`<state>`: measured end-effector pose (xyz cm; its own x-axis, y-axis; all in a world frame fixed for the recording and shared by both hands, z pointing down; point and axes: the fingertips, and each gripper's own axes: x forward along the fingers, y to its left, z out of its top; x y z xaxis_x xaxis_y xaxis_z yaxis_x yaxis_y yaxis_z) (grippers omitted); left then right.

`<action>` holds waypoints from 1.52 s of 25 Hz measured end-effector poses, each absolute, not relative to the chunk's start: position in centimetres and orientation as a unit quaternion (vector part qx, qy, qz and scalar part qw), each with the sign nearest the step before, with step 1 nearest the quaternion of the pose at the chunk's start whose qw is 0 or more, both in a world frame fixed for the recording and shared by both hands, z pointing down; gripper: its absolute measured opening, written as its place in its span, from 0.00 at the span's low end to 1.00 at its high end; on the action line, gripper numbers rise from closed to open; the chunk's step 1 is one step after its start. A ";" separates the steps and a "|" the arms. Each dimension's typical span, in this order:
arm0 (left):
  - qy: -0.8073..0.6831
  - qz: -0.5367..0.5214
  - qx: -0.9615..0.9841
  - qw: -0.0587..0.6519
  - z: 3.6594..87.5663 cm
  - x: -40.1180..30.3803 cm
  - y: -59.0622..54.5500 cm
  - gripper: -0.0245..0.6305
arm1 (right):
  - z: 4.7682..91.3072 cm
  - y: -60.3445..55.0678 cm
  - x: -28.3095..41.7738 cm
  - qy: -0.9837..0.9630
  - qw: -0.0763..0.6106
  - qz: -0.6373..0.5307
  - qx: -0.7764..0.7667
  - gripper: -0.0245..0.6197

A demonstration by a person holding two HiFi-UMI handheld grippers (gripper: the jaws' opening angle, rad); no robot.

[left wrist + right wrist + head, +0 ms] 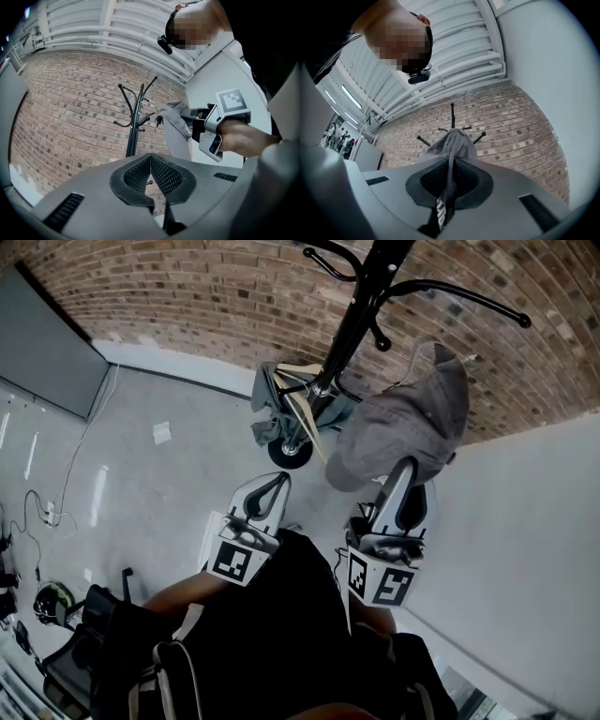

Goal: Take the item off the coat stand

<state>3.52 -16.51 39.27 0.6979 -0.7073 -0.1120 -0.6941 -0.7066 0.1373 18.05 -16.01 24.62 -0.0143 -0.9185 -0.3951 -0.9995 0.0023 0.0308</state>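
Observation:
A grey cap (403,427) hangs from my right gripper (409,465), whose jaws are shut on its edge. In the right gripper view the cap's fabric (452,145) runs down between the pads (461,176). The black coat stand (361,315) rises just left of the cap, one hook arm reaching over it. In the left gripper view the cap (176,126) sits right of the stand (133,122), close to a hook; contact cannot be told. My left gripper (277,482) is lower left of the cap, its jaws (150,161) shut with nothing between them.
A brick wall (187,296) stands behind the stand, a white wall (525,521) to the right. Grey cloth (272,395) and a black wheel (291,454) lie at the stand's foot. A grey panel (47,352) is at the left, cables (52,512) on the floor.

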 end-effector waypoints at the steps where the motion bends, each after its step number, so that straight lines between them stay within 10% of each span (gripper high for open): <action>1: -0.379 -0.081 0.921 0.042 39.3 3.7 -16.3 0.07 | 25.2 -15.6 18.3 0.693 0.124 0.153 -0.694 0.07; 38: -0.280 -0.109 0.952 0.049 38.4 13.5 -15.6 0.07 | 38.3 -12.1 21.6 0.686 0.005 0.038 -0.727 0.07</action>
<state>13.50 -15.62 38.38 0.8191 -0.5443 -0.1809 -0.5231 -0.8383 0.1537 21.64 -12.12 38.25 0.0565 -0.9965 -0.0621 -0.9973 -0.0593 0.0444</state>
